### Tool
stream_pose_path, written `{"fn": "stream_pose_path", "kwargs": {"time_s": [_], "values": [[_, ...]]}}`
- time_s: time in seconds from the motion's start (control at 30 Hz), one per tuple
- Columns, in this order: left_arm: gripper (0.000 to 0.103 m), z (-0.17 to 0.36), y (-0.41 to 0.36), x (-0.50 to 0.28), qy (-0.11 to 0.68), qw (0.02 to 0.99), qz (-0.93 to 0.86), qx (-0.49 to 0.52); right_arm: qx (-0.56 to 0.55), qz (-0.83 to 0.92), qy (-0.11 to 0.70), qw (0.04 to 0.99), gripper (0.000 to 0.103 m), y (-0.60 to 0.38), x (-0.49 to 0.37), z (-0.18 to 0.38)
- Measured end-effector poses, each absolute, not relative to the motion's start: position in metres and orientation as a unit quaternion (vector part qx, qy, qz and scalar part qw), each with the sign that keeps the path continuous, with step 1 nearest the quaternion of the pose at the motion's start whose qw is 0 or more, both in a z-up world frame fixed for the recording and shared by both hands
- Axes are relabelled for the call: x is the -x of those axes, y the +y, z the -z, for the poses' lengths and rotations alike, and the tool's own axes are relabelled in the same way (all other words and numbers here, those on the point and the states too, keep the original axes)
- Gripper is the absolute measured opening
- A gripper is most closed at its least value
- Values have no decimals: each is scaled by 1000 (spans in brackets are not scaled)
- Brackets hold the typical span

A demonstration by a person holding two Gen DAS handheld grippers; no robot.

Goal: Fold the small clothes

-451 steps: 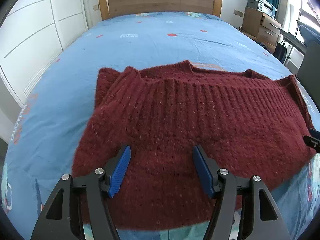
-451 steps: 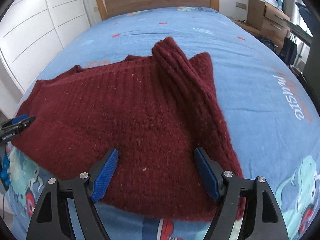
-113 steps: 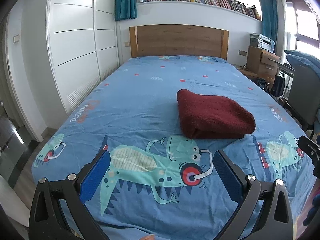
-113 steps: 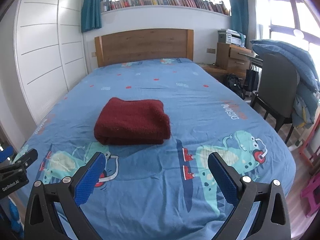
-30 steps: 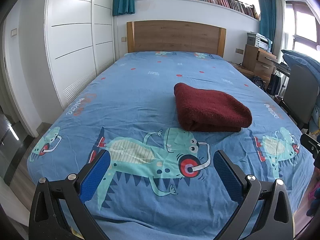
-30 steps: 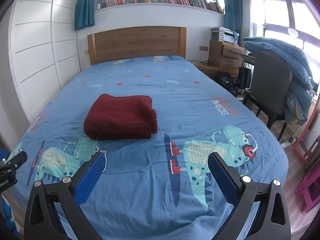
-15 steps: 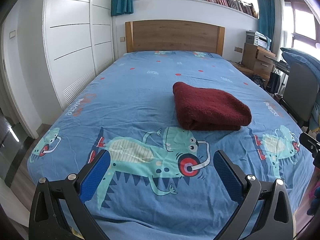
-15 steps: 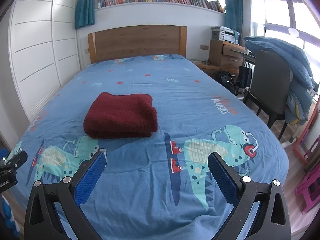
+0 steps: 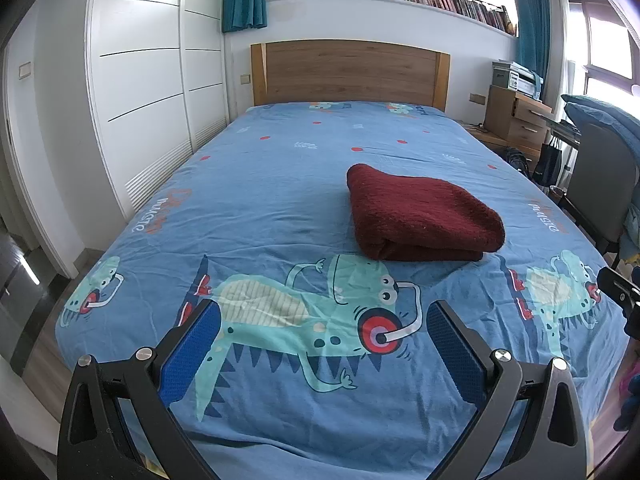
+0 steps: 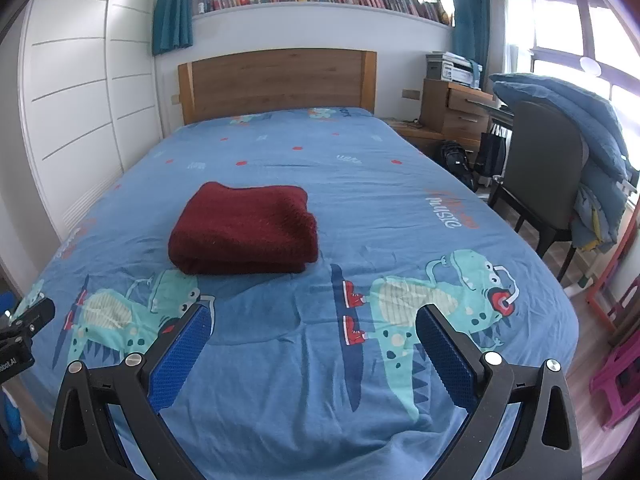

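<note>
A dark red knitted sweater [image 9: 420, 216] lies folded into a thick rectangular bundle on the blue dinosaur-print bedsheet [image 9: 280, 208]; in the right wrist view the same sweater [image 10: 244, 230] sits left of centre. My left gripper [image 9: 320, 320] hangs open over the foot of the bed, well short of the bundle, with nothing between its blue pads. My right gripper [image 10: 314, 326] is open too, held back from the sweater and empty. The tip of the other gripper shows at each view's edge.
A wooden headboard [image 9: 348, 72] stands at the far end. White wardrobe doors [image 9: 140, 92] line the left wall. On the right are a wooden dresser [image 10: 456, 108], a dark chair [image 10: 548, 184] draped with blue bedding and a pink stool [image 10: 616, 380].
Over fifteen seconds the sweater went from spread out flat to a folded bundle, and both grippers drew back from it. In the last second both views barely shifted.
</note>
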State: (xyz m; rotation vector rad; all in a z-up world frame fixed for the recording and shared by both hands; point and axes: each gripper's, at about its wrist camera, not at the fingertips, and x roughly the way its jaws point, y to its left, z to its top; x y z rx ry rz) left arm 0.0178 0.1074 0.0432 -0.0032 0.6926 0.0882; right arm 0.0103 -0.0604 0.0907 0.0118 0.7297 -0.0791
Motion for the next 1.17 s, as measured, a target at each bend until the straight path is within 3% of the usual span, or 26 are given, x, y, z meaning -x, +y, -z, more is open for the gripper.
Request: {"fn": "stream_pose_path", "kwargs": {"time_s": [1.17], "values": [[102, -45, 115, -24, 341, 939, -41, 1, 0, 41, 368, 929, 102, -65, -13, -82]]}}
